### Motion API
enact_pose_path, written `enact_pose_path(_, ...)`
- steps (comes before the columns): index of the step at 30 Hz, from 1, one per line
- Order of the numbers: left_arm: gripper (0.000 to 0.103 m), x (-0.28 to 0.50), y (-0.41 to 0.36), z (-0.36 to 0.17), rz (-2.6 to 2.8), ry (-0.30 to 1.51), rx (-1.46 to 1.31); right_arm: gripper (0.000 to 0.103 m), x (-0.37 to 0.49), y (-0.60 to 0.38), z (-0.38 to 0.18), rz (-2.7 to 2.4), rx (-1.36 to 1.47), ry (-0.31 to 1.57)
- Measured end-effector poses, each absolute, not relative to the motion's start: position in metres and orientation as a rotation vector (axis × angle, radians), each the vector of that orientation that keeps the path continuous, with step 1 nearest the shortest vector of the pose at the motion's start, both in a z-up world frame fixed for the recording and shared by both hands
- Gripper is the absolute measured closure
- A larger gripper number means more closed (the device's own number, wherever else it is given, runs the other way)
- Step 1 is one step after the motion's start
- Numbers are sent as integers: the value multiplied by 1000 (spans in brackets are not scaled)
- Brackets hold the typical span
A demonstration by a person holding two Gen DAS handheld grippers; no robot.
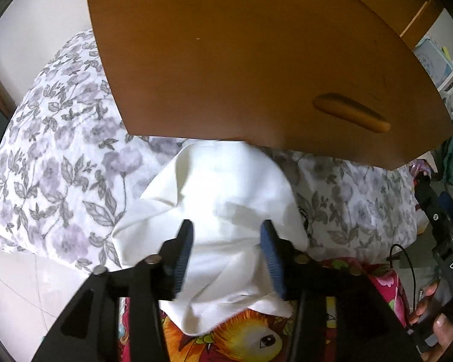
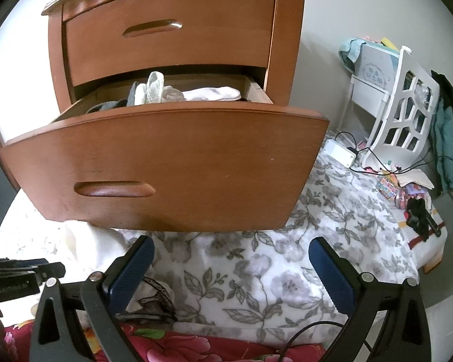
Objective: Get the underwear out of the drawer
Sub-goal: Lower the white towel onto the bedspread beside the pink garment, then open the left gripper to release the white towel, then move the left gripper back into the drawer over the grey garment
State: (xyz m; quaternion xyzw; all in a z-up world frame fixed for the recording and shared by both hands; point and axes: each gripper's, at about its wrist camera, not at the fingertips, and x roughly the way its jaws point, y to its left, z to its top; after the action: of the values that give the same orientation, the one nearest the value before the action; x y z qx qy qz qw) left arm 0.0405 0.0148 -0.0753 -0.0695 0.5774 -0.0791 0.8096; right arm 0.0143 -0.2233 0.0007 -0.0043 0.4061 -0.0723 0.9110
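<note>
White underwear (image 1: 214, 211) lies on the floral bed (image 1: 60, 163) below the open drawer (image 2: 166, 163), between the part-open left gripper (image 1: 228, 256), whose pads are clear of it. Right gripper (image 2: 231, 274) gapes wide, empty.

White underwear out, drawer wide open

The white underwear (image 1: 214, 211) lies crumpled on the floral bedding, just below the drawer front. The wooden drawer (image 2: 172, 163) is pulled out, with pale and grey garments (image 2: 166, 93) heaped loosely inside, some poking above the rim.
</note>
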Motion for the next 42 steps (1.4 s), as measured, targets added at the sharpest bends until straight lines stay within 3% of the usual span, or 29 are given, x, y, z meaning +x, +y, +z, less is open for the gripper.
enact_pose_path(5, 34, 41, 16, -70, -170, 1219, -161, 0, 14, -223, 1, -149, -9, 838)
enact_pose_path(9, 30, 40, 20, -65, -155, 1196, -175, 0, 15, -222, 1, -149, -11, 837)
enact_pose_path(15, 10, 39, 24, -58, -128, 1132, -167, 0, 15, -223, 0, -149, -13, 838)
enact_pose_path(23, 3, 38, 30, -51, -114, 1078, -169, 0, 15, -222, 1, -148, -17, 839)
enact_pose_path(42, 2, 36, 37, -28, -142, 980, -214, 0, 15, -221, 0, -146, -28, 844)
